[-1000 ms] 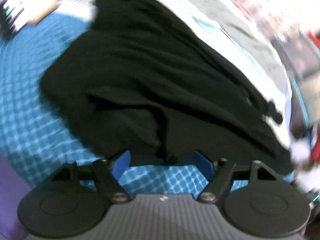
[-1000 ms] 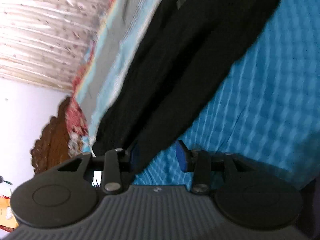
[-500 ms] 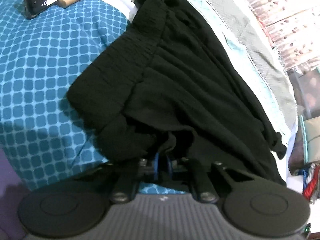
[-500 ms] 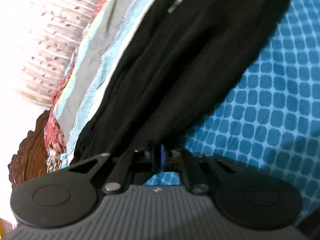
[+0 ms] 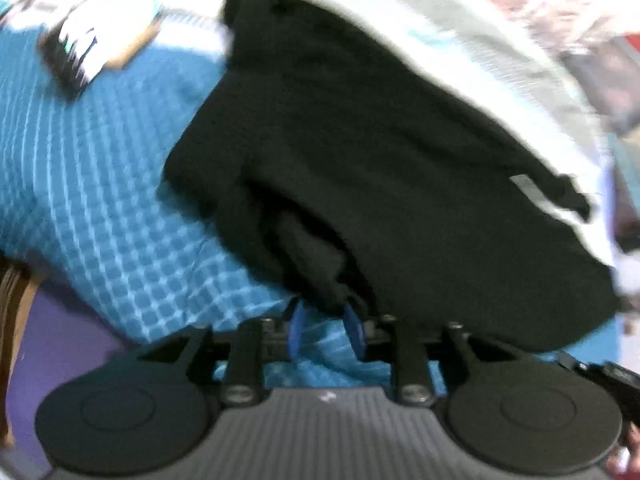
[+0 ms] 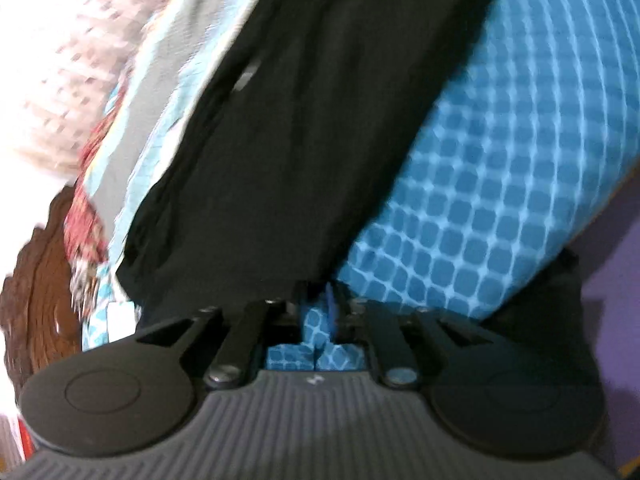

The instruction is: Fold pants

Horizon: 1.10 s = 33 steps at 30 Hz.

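Both grippers, left and right, jaws opening, black pants edge between them — likely releasing onto bedspread.

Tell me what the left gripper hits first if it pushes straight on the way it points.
Probably the black pants: a bunched fold sits right at the tips of the left gripper, whose fingers are opening. Blur hides whether cloth is still pinched.
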Available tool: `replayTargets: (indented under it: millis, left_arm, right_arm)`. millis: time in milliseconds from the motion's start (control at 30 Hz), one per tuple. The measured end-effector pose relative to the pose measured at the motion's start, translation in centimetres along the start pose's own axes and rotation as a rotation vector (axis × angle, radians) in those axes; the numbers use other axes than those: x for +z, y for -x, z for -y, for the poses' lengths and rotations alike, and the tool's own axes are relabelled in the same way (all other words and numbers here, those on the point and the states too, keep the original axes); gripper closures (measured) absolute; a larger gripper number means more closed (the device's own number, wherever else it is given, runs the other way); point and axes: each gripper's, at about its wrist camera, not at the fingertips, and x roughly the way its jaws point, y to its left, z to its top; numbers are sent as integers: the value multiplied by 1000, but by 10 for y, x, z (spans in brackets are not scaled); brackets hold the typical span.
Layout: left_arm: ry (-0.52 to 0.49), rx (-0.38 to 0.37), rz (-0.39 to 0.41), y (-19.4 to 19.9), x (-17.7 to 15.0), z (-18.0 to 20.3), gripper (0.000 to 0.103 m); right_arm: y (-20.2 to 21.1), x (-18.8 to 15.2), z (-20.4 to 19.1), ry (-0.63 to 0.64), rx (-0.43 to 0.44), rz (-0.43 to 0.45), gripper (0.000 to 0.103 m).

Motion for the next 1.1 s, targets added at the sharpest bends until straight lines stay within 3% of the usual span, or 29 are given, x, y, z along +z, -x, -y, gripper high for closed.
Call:
replayTargets:
  millis: [67, 167, 267, 400, 467, 567, 700, 800, 900, 1033, 1067, 1100]
  left_arm:
    - [-74, -26, 82, 27, 6, 7, 72]
    - [-206, 56, 214, 49, 34, 26, 62]
    - [-333, 174, 288, 39, 79, 50, 58]
    - [-545, 282, 421, 9, 130, 90, 41]
    - [-640, 321, 448, -13, 146, 113, 38]
    - [-701, 381, 444, -56, 172, 130, 38]
    - [-828, 423, 429, -106, 179, 136, 36]
    - [-952, 463, 392, -139, 176, 137, 23]
    - [-1070, 496, 347, -165, 166, 132, 22]
    - [-1173, 521, 292, -191, 163, 123, 23]
    - [-1184, 534, 270, -198, 165, 120, 35]
    - [-1192, 553, 242, -205, 165, 117, 63]
  right_arm:
    - [18, 22, 4, 65, 20, 26, 80]
    - [42, 75, 16, 119, 17, 130, 80]
    - [46, 145, 31, 144, -20, 250, 80]
    - [29, 238, 47, 156, -87, 387, 79]
    - [13, 284, 55, 151, -119, 432, 77]
    - [-13, 353, 69, 131, -167, 472, 69]
    - [-57, 443, 75, 167, -221, 437, 60]
    - [-99, 504, 81, 195, -282, 361, 47]
    - [-144, 544, 86, 204, -374, 287, 38]
    - [-197, 566, 104, 218, -523, 211, 38]
    - [-202, 566, 108, 234, -536, 218, 43]
    - [-201, 564, 107, 259, -552, 246, 69]
